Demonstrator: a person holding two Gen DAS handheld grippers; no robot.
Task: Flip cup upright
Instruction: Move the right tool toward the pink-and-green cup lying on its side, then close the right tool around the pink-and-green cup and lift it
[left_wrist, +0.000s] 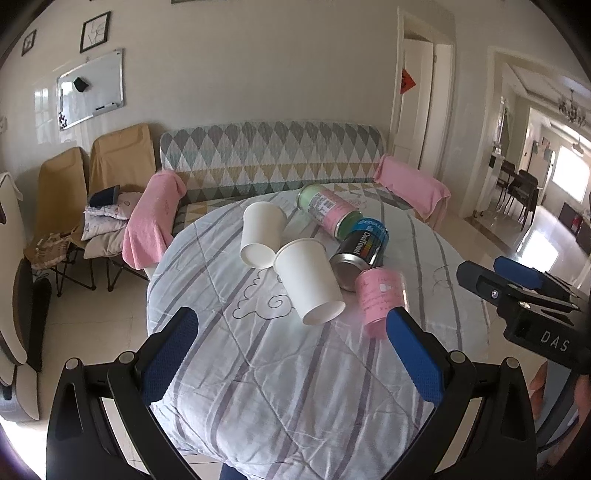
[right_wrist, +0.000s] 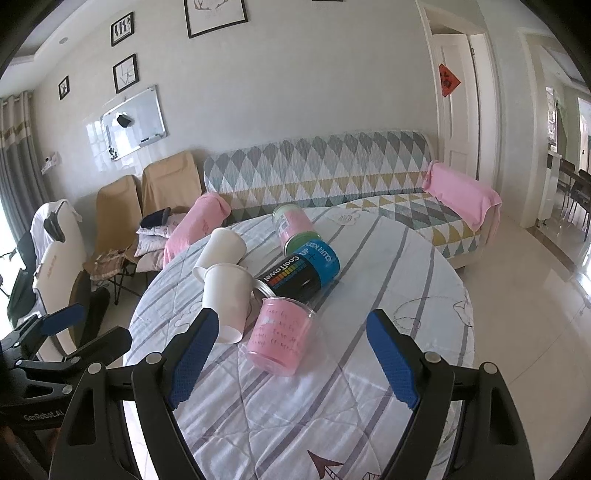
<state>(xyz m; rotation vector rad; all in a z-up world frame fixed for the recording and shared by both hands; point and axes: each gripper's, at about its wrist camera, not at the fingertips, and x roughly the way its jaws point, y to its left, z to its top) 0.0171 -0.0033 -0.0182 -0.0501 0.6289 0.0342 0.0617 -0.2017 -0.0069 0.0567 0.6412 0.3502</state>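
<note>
Two white paper cups lie on their sides on the round table, a near one (left_wrist: 308, 280) (right_wrist: 225, 297) and a far one (left_wrist: 261, 233) (right_wrist: 221, 251). A clear cup with a pink label (left_wrist: 380, 301) (right_wrist: 280, 336) lies tipped beside them. My left gripper (left_wrist: 290, 350) is open and empty, held above the near part of the table, short of the cups. My right gripper (right_wrist: 291, 354) is open and empty, just in front of the pink cup; it also shows in the left wrist view (left_wrist: 517, 284).
A black and blue can (left_wrist: 360, 254) (right_wrist: 303, 271) and a pink and green can (left_wrist: 327, 208) (right_wrist: 293, 227) lie behind the cups. The table wears a striped cloth (left_wrist: 280, 387) (right_wrist: 332, 406). A sofa (left_wrist: 273, 158) and folding chairs (left_wrist: 122, 162) stand beyond it.
</note>
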